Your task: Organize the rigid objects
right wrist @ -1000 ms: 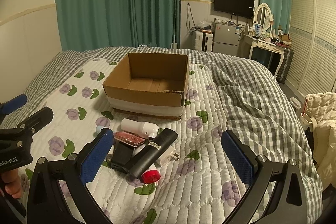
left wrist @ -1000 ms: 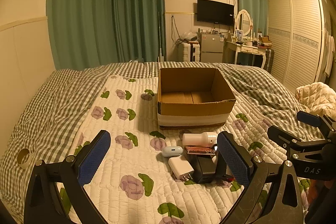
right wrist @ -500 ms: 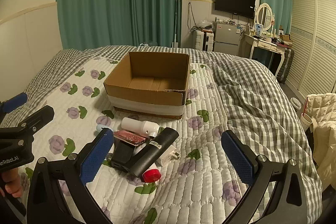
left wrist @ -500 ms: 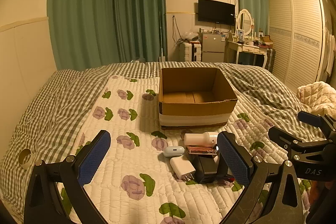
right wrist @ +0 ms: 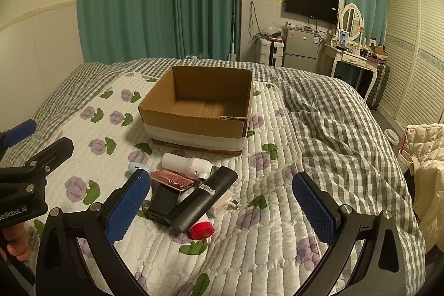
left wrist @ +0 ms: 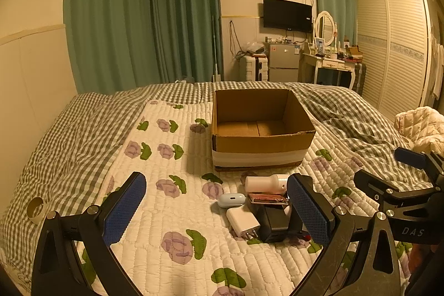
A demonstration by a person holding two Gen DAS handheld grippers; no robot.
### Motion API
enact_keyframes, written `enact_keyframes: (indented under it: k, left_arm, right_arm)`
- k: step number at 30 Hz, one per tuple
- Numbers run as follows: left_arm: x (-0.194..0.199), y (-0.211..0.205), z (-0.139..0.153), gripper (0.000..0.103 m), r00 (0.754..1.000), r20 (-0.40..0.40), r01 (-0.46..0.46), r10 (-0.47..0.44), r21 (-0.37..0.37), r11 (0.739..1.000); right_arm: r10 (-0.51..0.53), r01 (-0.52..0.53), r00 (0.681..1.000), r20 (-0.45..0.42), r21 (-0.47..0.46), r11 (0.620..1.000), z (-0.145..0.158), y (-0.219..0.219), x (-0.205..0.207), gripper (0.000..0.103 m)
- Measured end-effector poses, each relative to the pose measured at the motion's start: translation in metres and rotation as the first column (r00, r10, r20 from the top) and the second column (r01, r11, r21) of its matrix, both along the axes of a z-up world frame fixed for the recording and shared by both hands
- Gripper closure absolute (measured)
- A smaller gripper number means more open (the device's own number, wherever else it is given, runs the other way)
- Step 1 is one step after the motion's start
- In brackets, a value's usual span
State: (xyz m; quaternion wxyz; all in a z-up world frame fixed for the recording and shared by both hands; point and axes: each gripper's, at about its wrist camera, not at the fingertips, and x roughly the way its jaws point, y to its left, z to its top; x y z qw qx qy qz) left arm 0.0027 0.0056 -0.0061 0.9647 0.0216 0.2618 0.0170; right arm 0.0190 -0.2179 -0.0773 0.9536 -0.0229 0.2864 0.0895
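An open, empty cardboard box [left wrist: 260, 142] [right wrist: 194, 126] stands on the flowered quilt. In front of it lies a pile: a white bottle [left wrist: 265, 183] [right wrist: 186, 162], a pale blue earbud case [left wrist: 231, 199], a reddish flat case [right wrist: 173, 179], a white charger [left wrist: 242, 219], a black power bank [left wrist: 272, 221] [right wrist: 163, 203], a black cylinder [right wrist: 206, 197] and a red cap [right wrist: 202, 230]. My left gripper [left wrist: 216, 212] is open above the pile's left side. My right gripper [right wrist: 222, 210] is open above the pile's right side. Both are empty.
A grey checked duvet [right wrist: 333, 129] is bunched on the right of the bed. A roll of tape [left wrist: 36, 210] lies at the bed's left edge. A cream padded coat [right wrist: 424, 151] sits beyond the right edge. Curtains, fridge and dressing table stand at the far wall.
Both views have shifted very slightly; the grippers stay open and nothing on the bed has moved.
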Motion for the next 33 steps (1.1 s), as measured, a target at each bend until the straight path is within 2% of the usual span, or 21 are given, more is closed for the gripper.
enact_keyframes:
  k: [9,15,21,26,28,30,33]
  left_arm:
    - [0.000,0.000,-0.001,0.000,1.000,-0.005,-0.010,0.010,0.007,1.000]
    - [0.001,-0.002,-0.001,0.000,1.000,0.019,0.014,-0.013,-0.028,1.000]
    - [0.016,-0.001,-0.010,0.000,1.000,-0.016,0.015,-0.016,-0.037,0.999]
    - [0.040,0.005,-0.038,0.002,0.992,-0.129,-0.016,0.009,-0.051,0.999]
    - [0.056,0.007,-0.057,0.002,0.976,-0.209,-0.076,0.066,-0.042,0.996]
    - [0.070,0.006,-0.076,0.002,0.956,-0.282,-0.096,0.077,-0.055,0.994]
    - [0.085,-0.001,-0.097,0.003,0.934,-0.345,-0.108,0.097,-0.015,0.994]
  right_arm:
    - [-0.003,0.002,1.000,-0.021,-0.010,1.000,-0.003,0.001,-0.001,0.000]
    - [-0.010,0.009,0.999,-0.041,-0.029,1.000,-0.006,0.001,0.003,0.000]
    - [-0.010,0.005,0.997,-0.082,-0.055,0.998,-0.012,0.006,0.017,0.000]
    - [-0.025,0.016,0.994,-0.104,-0.089,0.996,-0.017,0.006,0.035,0.000]
    - [-0.028,0.017,0.992,-0.124,-0.091,0.996,-0.022,0.005,0.044,0.000]
    - [-0.022,0.008,0.989,-0.149,-0.091,0.996,-0.031,0.006,0.054,0.000]
    - [-0.012,-0.006,0.980,-0.199,-0.092,0.996,-0.049,0.007,0.067,0.000]
